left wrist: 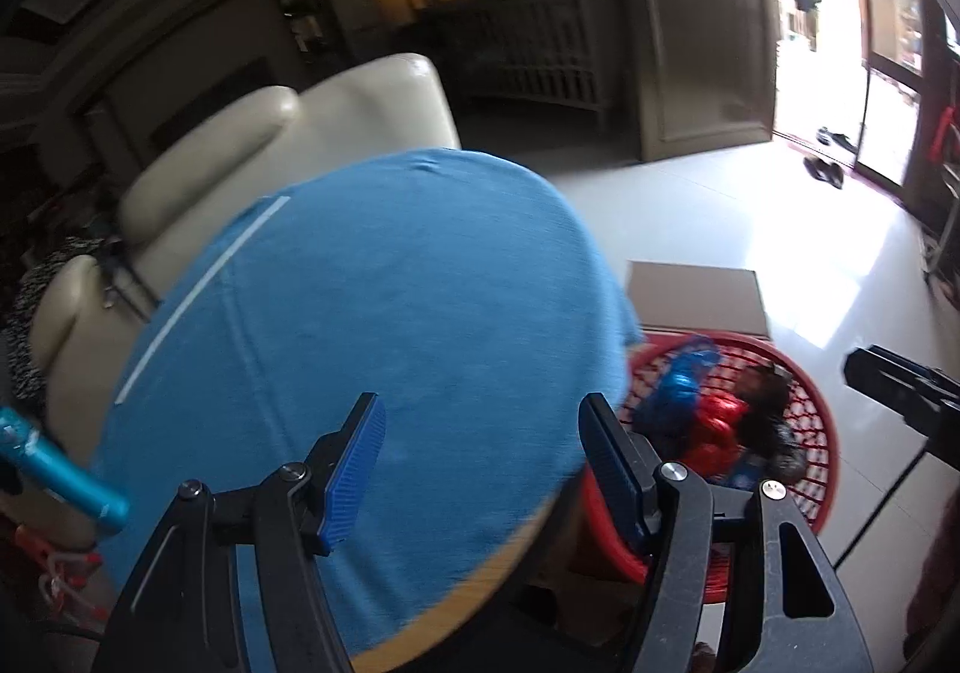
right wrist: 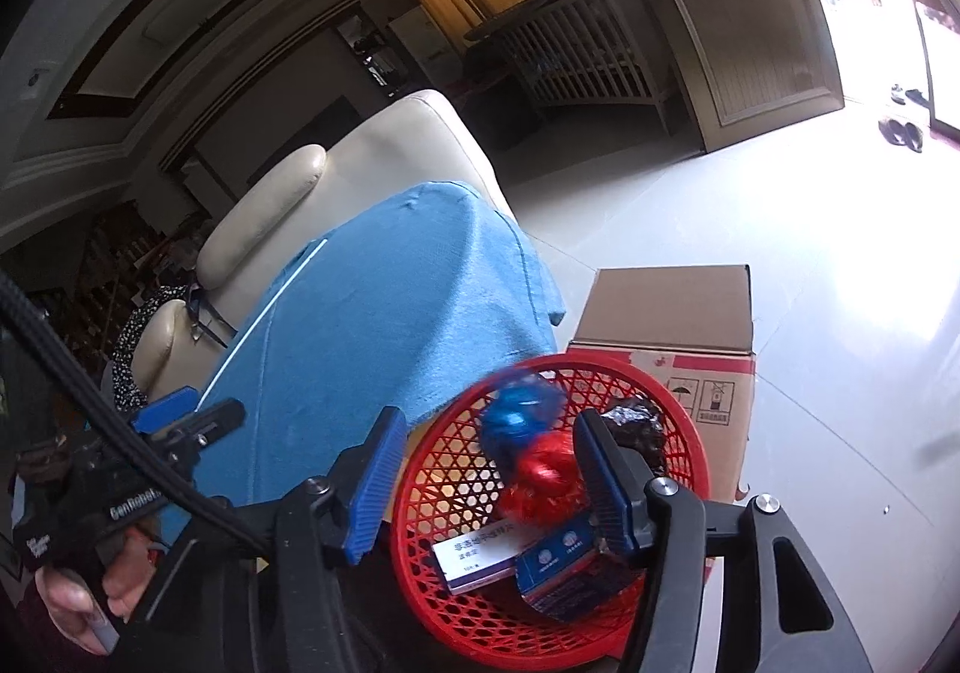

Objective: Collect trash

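A red mesh basket point(right wrist: 456, 493) stands beside the table and holds trash: a blue crumpled wrapper point(right wrist: 516, 418), a red crumpled wrapper point(right wrist: 543, 466), a dark wad point(right wrist: 636, 421), a white box point(right wrist: 474, 553) and a blue box point(right wrist: 558, 565). My right gripper point(right wrist: 486, 481) is open and empty above the basket. My left gripper point(left wrist: 483, 469) is open and empty above the blue cloth point(left wrist: 372, 349) on the round table. The basket point(left wrist: 810, 415) also shows in the left wrist view, with the blue wrapper point(left wrist: 684, 379) and red wrapper point(left wrist: 717, 427) in it.
A cardboard box point(right wrist: 672, 313) sits on the floor behind the basket. A cream sofa point(right wrist: 360, 175) stands behind the table. The left gripper shows in the right wrist view point(right wrist: 174, 421). White tiled floor point(right wrist: 840, 253) stretches to an open doorway at right.
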The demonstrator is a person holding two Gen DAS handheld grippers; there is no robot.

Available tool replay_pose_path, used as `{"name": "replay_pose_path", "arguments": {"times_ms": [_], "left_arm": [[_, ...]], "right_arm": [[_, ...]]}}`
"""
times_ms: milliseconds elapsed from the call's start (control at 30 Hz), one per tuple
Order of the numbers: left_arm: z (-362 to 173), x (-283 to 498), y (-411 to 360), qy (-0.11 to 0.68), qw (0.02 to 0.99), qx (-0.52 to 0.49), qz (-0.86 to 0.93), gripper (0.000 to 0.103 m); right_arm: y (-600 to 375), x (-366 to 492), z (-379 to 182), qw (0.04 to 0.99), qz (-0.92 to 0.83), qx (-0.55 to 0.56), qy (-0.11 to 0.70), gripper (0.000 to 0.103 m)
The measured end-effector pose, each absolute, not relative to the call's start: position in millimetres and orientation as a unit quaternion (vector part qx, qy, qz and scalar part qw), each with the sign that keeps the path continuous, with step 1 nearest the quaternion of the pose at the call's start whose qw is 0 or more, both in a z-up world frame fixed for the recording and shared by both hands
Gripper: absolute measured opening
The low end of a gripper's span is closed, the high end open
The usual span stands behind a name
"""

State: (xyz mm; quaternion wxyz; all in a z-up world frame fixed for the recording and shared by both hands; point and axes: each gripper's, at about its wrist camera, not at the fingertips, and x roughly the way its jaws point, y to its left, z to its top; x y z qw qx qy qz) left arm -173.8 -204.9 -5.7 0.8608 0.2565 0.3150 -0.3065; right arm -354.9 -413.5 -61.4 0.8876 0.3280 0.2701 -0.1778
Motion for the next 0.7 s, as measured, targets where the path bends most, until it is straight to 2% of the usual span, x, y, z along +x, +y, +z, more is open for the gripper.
{"name": "replay_pose_path", "arguments": {"times_ms": [100,167,233,367,700], "left_arm": [[12,-169,-182,0.289,0.882,0.247,-0.277,0.069],[24,-167,-167,0.268,0.897,0.241,-0.254,0.084],[39,-166,-145,0.241,0.916,0.229,-0.224,0.089],[61,-163,-104,0.205,0.936,0.22,-0.182,0.089],[95,-130,12,0.198,0.964,0.161,-0.072,0.09]], "right_arm": [[-403,-350,-49,0.896,-0.168,0.313,0.267,0.062],[-394,-345,-37,0.904,-0.162,0.293,0.265,0.062],[-385,-339,-25,0.912,-0.155,0.274,0.261,0.062],[-356,-320,7,0.931,-0.128,0.23,0.254,0.062],[-250,-249,99,0.967,-0.033,0.137,0.211,0.07]]}}
